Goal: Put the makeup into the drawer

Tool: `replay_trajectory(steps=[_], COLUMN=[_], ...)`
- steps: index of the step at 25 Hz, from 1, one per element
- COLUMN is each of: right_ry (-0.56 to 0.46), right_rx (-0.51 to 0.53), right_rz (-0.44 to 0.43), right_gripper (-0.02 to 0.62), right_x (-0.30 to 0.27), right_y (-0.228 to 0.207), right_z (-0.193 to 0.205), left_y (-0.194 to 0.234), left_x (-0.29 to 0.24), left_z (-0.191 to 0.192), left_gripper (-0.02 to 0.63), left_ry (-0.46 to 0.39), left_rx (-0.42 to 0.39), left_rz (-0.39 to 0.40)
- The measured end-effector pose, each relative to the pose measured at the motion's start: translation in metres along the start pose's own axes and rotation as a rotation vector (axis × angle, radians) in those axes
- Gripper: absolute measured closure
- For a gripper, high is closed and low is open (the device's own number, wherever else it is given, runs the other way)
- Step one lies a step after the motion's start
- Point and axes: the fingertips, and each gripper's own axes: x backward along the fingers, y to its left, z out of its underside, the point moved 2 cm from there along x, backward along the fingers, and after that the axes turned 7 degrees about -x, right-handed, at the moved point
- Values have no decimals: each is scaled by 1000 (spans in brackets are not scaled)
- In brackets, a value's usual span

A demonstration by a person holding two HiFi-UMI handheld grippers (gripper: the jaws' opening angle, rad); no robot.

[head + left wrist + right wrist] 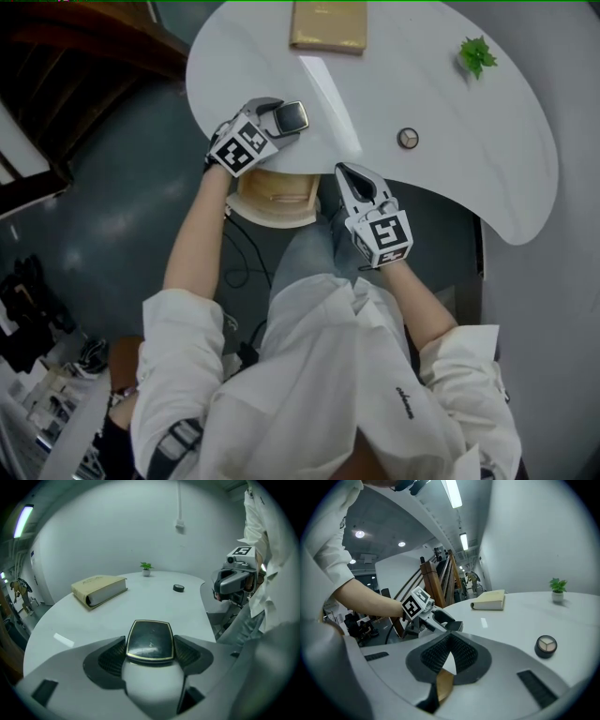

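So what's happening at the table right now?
A person works at a white table with a hand-held gripper in each hand. The left hand-held gripper grips a dark, gold-rimmed compact near the table's edge. The right hand-held gripper is shut and empty, close to the open wooden drawer under the table. A round compact lies on the table, untouched.

Drawer (274, 199) partly hidden under table (450, 141); book (327, 26) cropped.
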Motion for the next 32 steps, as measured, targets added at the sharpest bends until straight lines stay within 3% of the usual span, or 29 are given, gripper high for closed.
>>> replay_trajectory(steps=[11,19,25,32], right_ry=[20,105,177,268], right_rx=[6,17,43,81], right_rz=[-40,-106,-150,-169], right_gripper=[578,578,578,578], right_x=[-3,-5,-15,-34], right_y=[18,39,48,45], right_z=[5,39,69,105], left_y=[-34,-96,-139,-157], left_x=[21,63,75,56], left_z=[8,18,45,87], left_gripper=[273,273,273,273], left_ry=[-40,-95,-44,84], left_rx=[36,42,-25,-145], left_rz=[19,97,167,255])
